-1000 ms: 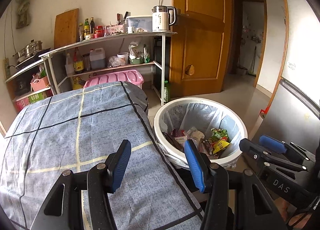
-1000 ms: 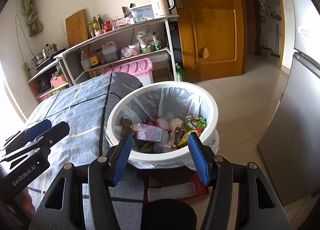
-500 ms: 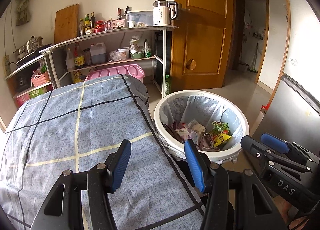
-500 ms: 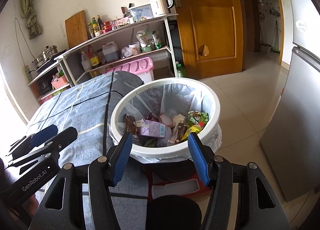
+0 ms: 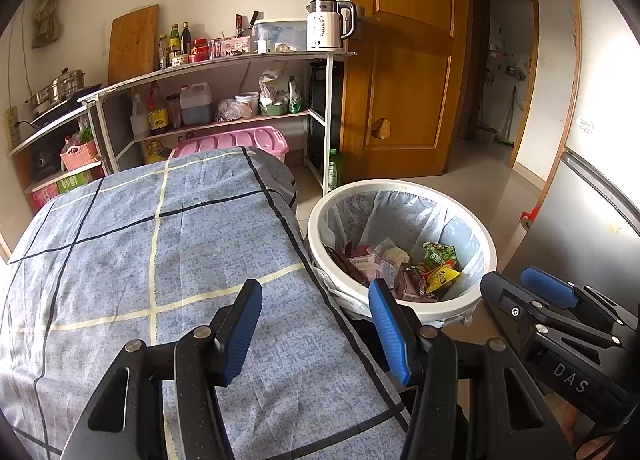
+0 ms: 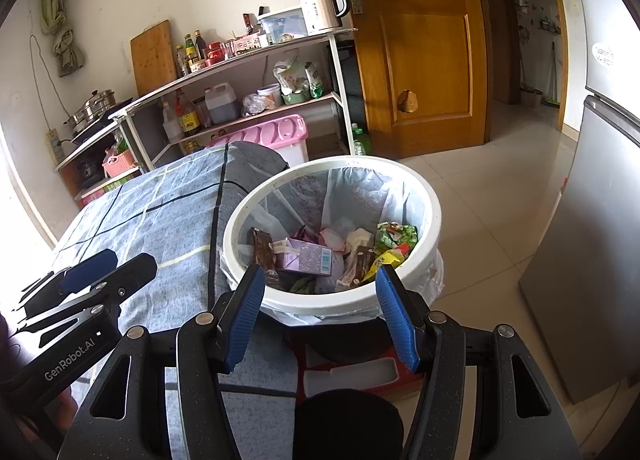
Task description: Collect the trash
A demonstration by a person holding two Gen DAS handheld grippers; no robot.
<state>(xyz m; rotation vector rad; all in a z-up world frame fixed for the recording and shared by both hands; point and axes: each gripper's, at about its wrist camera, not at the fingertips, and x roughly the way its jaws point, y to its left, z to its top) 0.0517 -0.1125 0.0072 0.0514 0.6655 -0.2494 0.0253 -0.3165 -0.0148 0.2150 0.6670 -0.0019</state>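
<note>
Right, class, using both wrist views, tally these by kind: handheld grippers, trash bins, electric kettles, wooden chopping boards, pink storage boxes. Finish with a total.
Grippers: 2 (left gripper, right gripper)
Trash bin: 1
Electric kettle: 1
Wooden chopping board: 1
Pink storage box: 1
Total: 6
</note>
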